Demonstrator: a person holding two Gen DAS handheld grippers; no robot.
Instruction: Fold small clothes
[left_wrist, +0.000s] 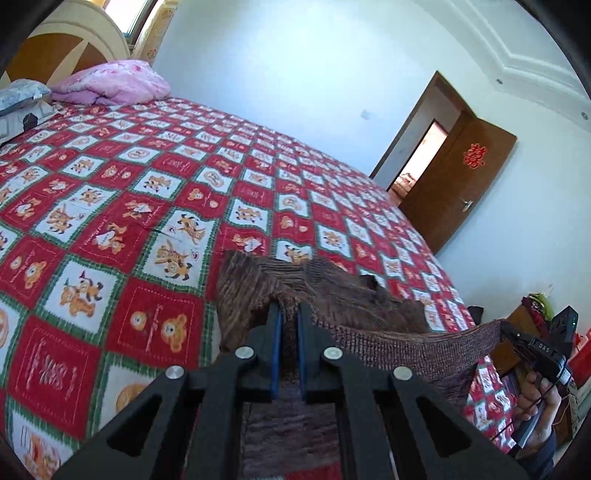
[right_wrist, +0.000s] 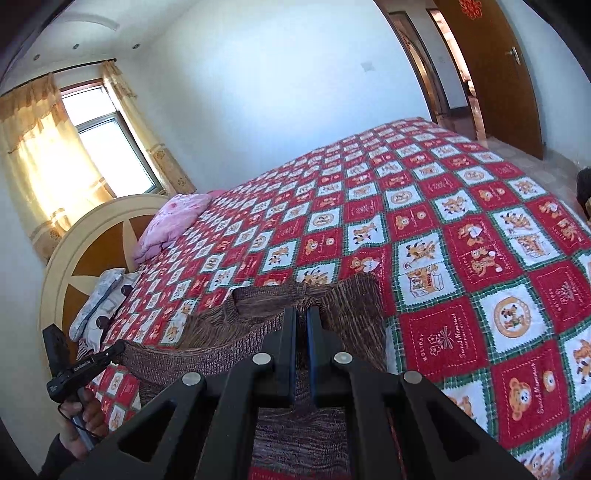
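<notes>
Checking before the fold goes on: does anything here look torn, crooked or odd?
Nothing stands out. The brown knit garment hangs taut between the left gripper and right gripper over the bedspread; no tear shows.

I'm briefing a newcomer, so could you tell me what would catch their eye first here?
The red patchwork bedspread fills both views. In front, both grippers, left and right, are shut on a brown knit garment, stretched between them above the bed's near edge. A pink pillow lies by the headboard.
</notes>
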